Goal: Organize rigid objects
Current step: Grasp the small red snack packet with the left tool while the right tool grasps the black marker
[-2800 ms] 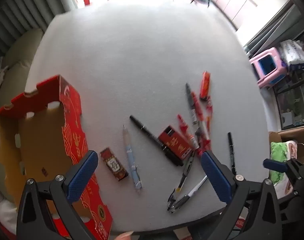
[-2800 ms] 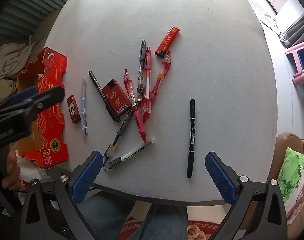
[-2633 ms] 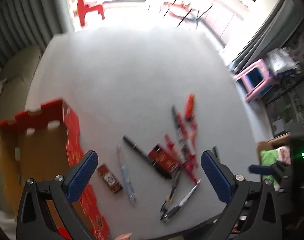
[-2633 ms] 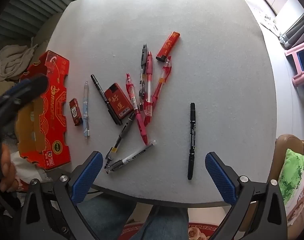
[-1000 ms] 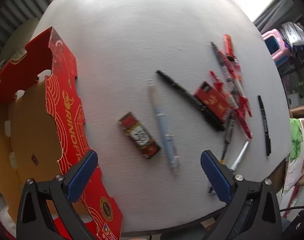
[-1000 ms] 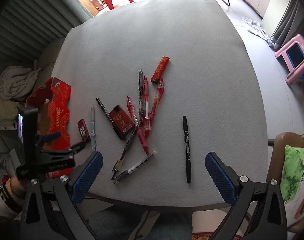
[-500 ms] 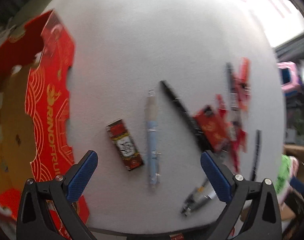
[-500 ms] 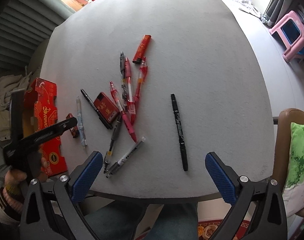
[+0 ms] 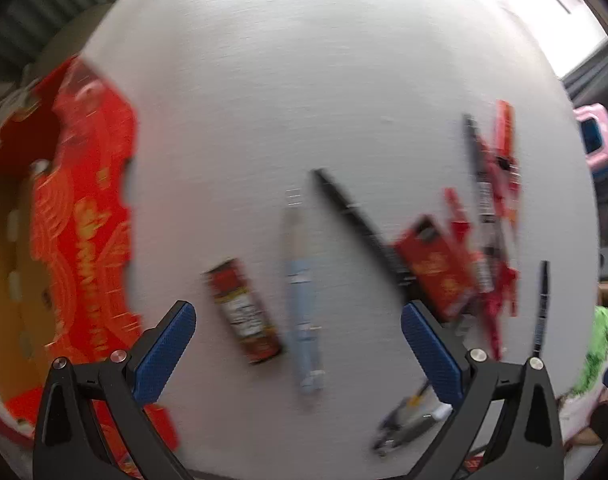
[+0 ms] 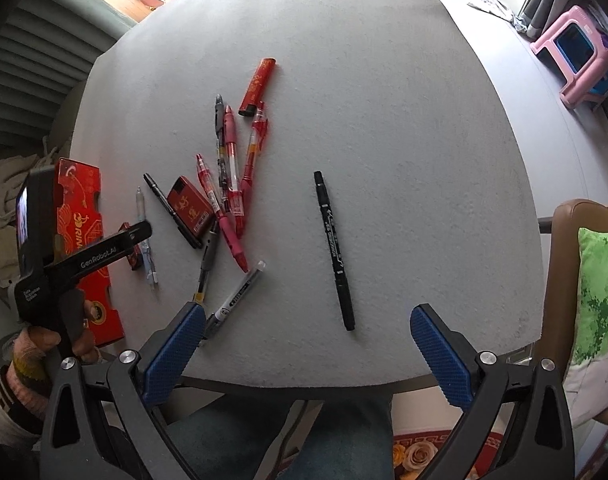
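Pens and small red boxes lie scattered on a grey round table [image 10: 384, 80]. My left gripper [image 9: 298, 354] is open and empty, hovering over a small dark red box [image 9: 244, 310] and a light blue pen [image 9: 302, 292]. A black pen [image 9: 360, 224] and a red box [image 9: 436, 268] lie to their right. My right gripper [image 10: 308, 354] is open and empty above the table's near edge, close to a black marker [image 10: 334, 248]. The left gripper's body [image 10: 100, 254] shows in the right wrist view. Red pens [image 10: 232, 176] and a red lighter [image 10: 258, 86] lie mid-table.
A red open cardboard box [image 9: 80, 216] stands at the table's left edge; it also shows in the right wrist view [image 10: 82, 220]. A clear pen [image 10: 238, 298] and a grey pen [image 10: 208, 260] lie near the front. A pink stool [image 10: 580, 56] and a green cushion [image 10: 600, 300] are off the table.
My left gripper has moved lower and closer over the small dark red box and blue pen; its view is blurred by motion. My right gripper has come closer to the table's near edge.
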### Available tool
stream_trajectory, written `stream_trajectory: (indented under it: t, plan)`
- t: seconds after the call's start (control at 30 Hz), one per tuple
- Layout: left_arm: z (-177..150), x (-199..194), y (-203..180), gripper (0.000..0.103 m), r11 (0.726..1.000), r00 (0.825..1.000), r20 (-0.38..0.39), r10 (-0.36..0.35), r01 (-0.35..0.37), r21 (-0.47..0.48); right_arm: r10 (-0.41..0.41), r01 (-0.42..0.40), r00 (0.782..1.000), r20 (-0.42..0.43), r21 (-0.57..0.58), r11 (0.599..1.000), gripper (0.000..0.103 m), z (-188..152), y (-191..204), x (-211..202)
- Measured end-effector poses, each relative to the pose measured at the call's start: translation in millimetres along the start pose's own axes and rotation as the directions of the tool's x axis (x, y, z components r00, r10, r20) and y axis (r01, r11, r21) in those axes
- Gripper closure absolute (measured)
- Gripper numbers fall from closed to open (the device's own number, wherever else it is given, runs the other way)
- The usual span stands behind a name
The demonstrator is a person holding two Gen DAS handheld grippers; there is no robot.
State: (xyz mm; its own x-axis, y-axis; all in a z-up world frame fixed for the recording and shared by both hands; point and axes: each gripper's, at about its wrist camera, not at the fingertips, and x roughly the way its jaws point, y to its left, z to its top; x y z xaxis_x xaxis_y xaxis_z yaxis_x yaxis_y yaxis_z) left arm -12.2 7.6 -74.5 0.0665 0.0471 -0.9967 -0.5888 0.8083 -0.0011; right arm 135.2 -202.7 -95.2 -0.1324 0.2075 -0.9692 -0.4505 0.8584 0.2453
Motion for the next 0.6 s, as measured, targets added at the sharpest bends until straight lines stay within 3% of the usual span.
stream_trajectory:
  t: [0.1,0.23,0.37,0.6]
  plan:
    - [5.3,1.7,-17.2,0.0,0.999,0.999,-0.007,-0.038,0.038,0.034,-0.004,0.004,1.0,-0.008,0.007,1.0,0.0,-1.1,-3.7,0.6]
    - [9.2,5.1,-25.5,0.0,1.0,1.0,0.008,-0.001,0.001,0.012,-0.008,0.008,1.0,-0.014,0.008,1.0,0.0,-2.5,-4.8,0.4]
    - [2.8,5.4,17.9,0.0,0.993,1.0,0.001,0.01,-0.01,-0.115,-0.003,0.003,1.0,-0.015,0.003,1.0,0.0,-0.9,-1.4,1.3]
    - [2.8,14.2,47.3,0.0,0.981,0.998,-0.03,0.055,-0.06,-0.182,0.014,-0.015,0.999,-0.03,-0.039,0.999,0.0,-0.9,14.8,8.8]
